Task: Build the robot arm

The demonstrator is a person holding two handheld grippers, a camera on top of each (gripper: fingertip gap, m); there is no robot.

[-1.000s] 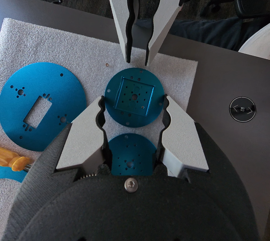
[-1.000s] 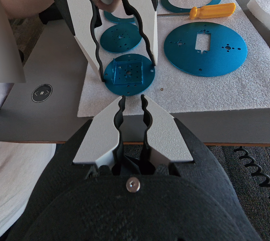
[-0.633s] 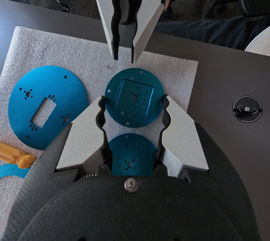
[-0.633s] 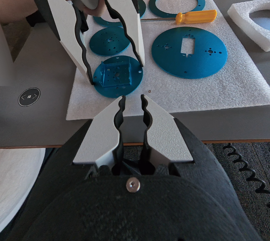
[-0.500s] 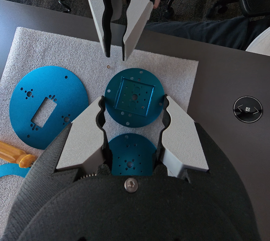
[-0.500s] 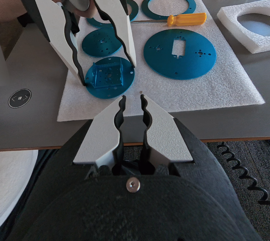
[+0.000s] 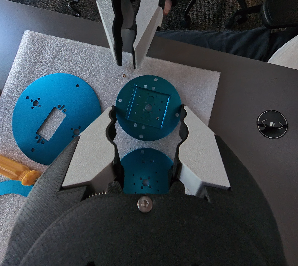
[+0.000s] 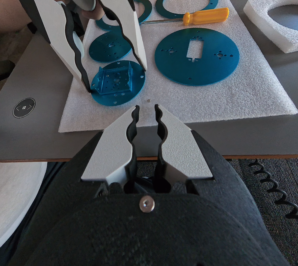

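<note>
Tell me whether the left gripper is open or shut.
Open. The left gripper has its fingers spread wide, straddling the blue disc with the square bracket on both sides, holding nothing.

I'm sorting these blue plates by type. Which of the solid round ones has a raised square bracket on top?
The small blue disc between the left gripper's open fingers. It carries a raised square bracket; the other small disc and the large disc lie flat and bare.
</note>
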